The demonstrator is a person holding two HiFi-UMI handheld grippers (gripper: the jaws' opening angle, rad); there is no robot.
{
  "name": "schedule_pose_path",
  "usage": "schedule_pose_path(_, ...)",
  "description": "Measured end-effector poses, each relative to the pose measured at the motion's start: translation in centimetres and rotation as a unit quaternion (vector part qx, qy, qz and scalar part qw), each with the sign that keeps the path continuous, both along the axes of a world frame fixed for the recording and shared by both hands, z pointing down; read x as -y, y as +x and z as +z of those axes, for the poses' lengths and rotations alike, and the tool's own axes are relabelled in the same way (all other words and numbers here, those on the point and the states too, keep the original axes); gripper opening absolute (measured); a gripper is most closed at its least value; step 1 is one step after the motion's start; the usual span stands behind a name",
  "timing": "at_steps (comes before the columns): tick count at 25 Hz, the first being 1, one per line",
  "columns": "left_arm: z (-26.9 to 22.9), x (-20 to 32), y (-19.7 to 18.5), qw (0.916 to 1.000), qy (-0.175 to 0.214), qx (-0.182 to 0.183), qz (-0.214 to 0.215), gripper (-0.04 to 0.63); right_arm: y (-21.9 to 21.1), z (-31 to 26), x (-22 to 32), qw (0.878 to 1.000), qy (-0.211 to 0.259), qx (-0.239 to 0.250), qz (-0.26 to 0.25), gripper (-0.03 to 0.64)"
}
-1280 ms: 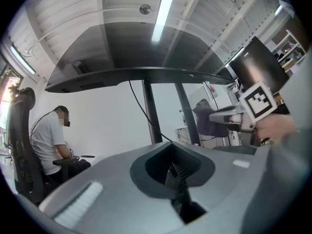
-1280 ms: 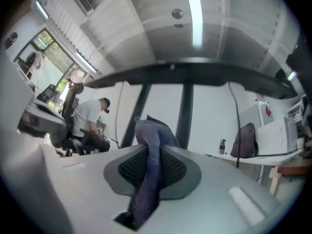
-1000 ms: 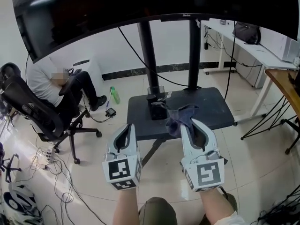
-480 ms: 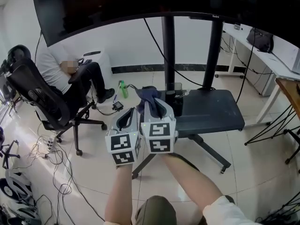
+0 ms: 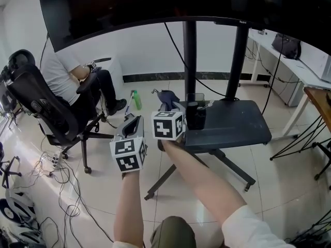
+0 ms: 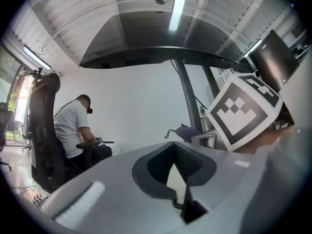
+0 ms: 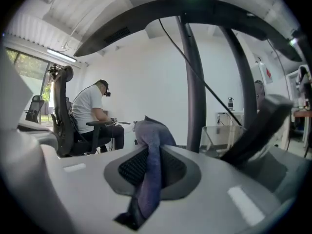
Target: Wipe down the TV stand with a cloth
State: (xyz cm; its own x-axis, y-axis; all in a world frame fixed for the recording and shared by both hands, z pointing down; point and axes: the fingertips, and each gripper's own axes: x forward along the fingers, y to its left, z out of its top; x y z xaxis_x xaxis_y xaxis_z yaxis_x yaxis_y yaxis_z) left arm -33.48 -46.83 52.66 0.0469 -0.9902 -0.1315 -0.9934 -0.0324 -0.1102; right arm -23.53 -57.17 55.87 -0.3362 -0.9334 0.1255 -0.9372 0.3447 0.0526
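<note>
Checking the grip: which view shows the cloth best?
Right gripper view: the cloth sits mid-frame, pinched in the right tool. Head view shows only a bunch beyond the tool; left gripper view, a small far scrap.

Cloth (image 7: 148, 172): dark blue-grey, crumpled, pinched upright between the right gripper's (image 5: 169, 109) jaws, loose end bunched above them. TV stand (image 5: 243, 125): flat dark shelf, two black uprights; cloth at its left edge, contact unclear.
</note>
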Motion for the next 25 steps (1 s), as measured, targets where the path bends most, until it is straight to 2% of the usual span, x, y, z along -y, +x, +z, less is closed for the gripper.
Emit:
schedule_pose_path(4, -0.6, -4.2, 1.0, 0.9996, 0.019, -0.02, 0.005, 0.026, 0.8, -2.2, -7.5, 0.997, 0.068, 0.006, -0.044, 0.055)
schedule_pose_path(9, -0.3, -10.9, 4.7, 0.9964, 0.076, -0.038, 0.008, 0.023, 4.3, -2.4, -18.8, 0.984, 0.138, 0.043, -0.105, 0.056)
schedule_pose_path(12, 1.0, -13.6, 7.0, 0.995, 0.088, -0.046, 0.011, 0.023, 6.5, -1.3, -23.3, 0.982, 0.132, 0.056, -0.124, 0.057)
schedule_pose_path(15, 0.4, -13.7, 8.9, 0.9945, 0.096, -0.036, 0.023, 0.023, 8.9, -2.9, -25.6, 0.98, 0.134, 0.075, -0.126, 0.057)
schedule_pose_path(18, -2.5, -11.8, 10.2, 0.9939, 0.102, -0.017, 0.038, 0.023, 14.0, -6.1, -23.8, 0.978, 0.143, 0.112, -0.101, 0.057)
schedule_pose_path(20, -4.4, -9.7, 11.0, 0.9936, 0.1, -0.009, 0.052, 0.023, 18.2, -7.8, -19.8, 0.976, 0.142, 0.149, -0.076, 0.057)
schedule_pose_path(23, -5.1, -4.5, 11.7, 0.9963, 0.067, 0.004, 0.054, 0.023, 21.7, -7.9, -10.4, 0.981, 0.083, 0.167, -0.046, 0.055)
schedule_pose_path(25, -3.9, -1.1, 12.0, 0.9985, 0.024, 0.009, 0.048, 0.025, 21.5, -5.4, -4.3, 0.987, 0.012, 0.152, -0.044, 0.057)
